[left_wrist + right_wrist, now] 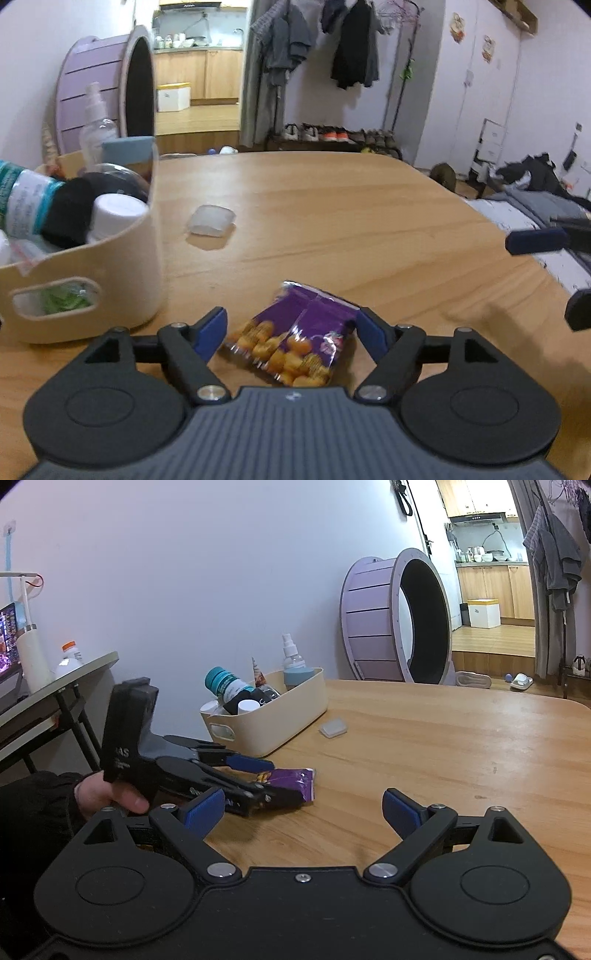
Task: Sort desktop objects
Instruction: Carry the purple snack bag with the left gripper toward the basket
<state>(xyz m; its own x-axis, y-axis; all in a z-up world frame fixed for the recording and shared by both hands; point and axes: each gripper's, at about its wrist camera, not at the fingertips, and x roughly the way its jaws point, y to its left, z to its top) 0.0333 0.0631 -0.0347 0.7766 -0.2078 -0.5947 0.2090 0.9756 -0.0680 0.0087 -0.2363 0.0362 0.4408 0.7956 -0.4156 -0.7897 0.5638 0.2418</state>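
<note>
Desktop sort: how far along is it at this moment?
Mostly done: the cream bin already holds bottles, a spray bottle and other small items. In hand: the left gripper is open with its fingers on either side of the purple snack packet, which lies on the table; not yet clamped. Left: that packet and the small translucent case beside the bin. The right gripper is open and empty.

Left claw (291,326) low, spread wide; right claw (303,814) likewise agape

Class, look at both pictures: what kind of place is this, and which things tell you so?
Most likely a small lived-in flat: clothes hang on a rack, shoes line the floor below, and a kitchen shows through the doorway.
</note>
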